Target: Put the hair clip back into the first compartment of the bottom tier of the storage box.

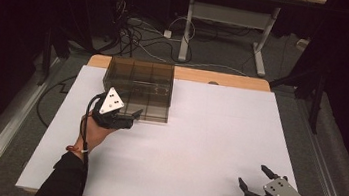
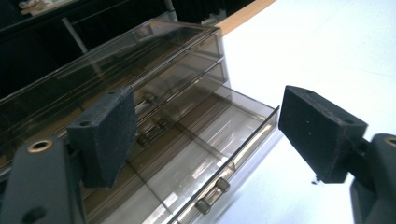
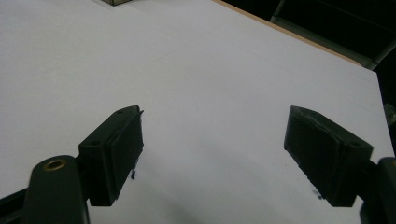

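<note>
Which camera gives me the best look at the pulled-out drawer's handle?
The left gripper view: the drawer handle sits close, between the left gripper's open fingers, on the smoky drawer box. The high view shows the box small, handle indistinct. The right gripper view catches just a box corner.

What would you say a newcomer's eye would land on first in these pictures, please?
Probably the smoky see-through drawer box at the far left of the white table, its bottom drawer pulled out, with small knobs on its front. The left gripper hangs open just at that drawer's front. The right gripper, also open, sits apart near the table's near right corner, over bare white surface.
</note>
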Demonstrator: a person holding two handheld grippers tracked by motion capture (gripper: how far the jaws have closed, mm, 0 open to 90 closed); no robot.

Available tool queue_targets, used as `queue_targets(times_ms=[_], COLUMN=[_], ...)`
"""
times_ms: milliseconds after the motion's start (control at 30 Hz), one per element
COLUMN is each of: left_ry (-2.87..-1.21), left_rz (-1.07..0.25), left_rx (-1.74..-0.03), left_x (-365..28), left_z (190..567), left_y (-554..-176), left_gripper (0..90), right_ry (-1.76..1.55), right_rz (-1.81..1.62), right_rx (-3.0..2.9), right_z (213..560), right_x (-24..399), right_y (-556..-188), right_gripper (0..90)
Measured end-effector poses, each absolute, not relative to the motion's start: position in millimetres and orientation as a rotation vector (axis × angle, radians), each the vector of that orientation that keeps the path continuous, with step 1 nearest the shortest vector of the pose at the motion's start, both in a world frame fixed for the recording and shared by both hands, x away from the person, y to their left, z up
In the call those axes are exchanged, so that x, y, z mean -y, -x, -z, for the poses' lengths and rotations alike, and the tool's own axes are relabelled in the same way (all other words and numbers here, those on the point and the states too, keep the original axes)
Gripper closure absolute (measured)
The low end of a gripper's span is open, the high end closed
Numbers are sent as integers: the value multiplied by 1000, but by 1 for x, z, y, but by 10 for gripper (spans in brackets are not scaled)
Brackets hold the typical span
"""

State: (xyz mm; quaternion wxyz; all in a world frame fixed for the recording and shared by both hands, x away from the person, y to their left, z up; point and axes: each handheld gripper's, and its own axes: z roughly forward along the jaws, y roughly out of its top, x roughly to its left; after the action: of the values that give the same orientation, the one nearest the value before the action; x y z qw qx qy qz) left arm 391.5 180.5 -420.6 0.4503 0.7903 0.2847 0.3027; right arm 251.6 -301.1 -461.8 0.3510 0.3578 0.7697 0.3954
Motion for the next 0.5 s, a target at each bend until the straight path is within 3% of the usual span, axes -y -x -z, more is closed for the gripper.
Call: queue_targets(times_ms=[500], left_ry=[-1963], left_rz=[-745], left_rx=[-613], left_x=[-163], left_z=[413], left_y=[-377], left_gripper=[183], right_ry=[-927], right_rz=[-1024], right_rx=[-1994], right_z=[462], right_x=[300], right_y=[-251], right_gripper=[197])
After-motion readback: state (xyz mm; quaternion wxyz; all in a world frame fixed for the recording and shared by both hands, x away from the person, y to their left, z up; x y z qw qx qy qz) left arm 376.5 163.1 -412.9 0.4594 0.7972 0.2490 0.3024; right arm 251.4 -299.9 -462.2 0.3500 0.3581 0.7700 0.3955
